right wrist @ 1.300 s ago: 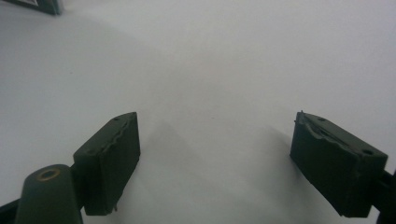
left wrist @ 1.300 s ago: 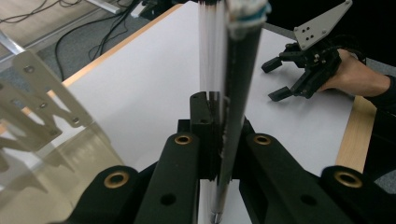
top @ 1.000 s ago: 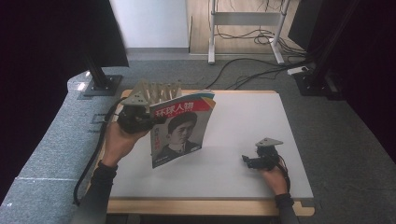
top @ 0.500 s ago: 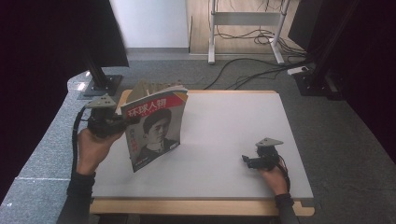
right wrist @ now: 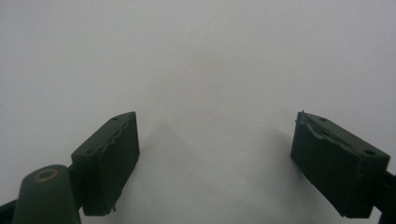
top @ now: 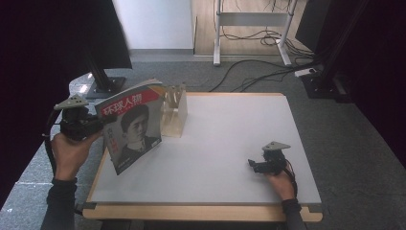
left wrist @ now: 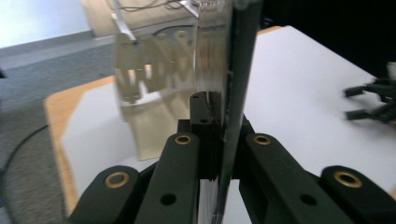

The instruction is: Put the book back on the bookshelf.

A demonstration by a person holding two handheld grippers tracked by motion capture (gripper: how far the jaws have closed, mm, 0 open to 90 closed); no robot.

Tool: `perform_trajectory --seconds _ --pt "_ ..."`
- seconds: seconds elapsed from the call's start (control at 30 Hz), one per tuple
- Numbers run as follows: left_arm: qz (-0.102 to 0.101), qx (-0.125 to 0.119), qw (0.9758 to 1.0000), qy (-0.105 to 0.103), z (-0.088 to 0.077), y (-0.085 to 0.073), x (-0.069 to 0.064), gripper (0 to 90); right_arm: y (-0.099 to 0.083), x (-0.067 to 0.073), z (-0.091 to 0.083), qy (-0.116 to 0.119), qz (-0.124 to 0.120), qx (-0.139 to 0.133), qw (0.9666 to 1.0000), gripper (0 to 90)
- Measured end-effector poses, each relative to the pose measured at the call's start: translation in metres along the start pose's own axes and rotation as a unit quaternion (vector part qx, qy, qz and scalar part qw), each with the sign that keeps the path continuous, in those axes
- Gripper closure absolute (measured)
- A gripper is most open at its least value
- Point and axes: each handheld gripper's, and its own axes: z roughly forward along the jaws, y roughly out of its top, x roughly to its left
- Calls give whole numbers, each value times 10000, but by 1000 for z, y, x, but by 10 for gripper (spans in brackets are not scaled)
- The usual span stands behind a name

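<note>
Magazine upright, pinched at its edge between left gripper fingers, right gripper fingers spread wide over bare table.

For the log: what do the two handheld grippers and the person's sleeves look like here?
Both grippers, left gripper and right gripper, are black with a grey three-cornered plate on top and a black trailing cable. The left gripper view shows brass-coloured rivets on the linkage; the right jaw pads are ridged blocks. Sleeves are dark.
</note>
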Motion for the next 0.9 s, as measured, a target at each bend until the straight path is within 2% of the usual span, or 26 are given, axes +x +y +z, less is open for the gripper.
perform_trajectory --seconds 0.2,0.37,0.7,0.9 --pt "-117 -7 9995 277 2 2 14 871 0 0 0 0 -9 -3 10000 146" --pt "-221 -21 9989 402 12 7 21 871 0 0 0 1 -9 -2 10000 146" --pt "-478 -246 9966 627 43 15 35 870 0 0 0 4 -3 5 10000 146" --pt "-526 -365 9956 687 65 15 40 870 0 0 0 6 -5 4 10000 146"
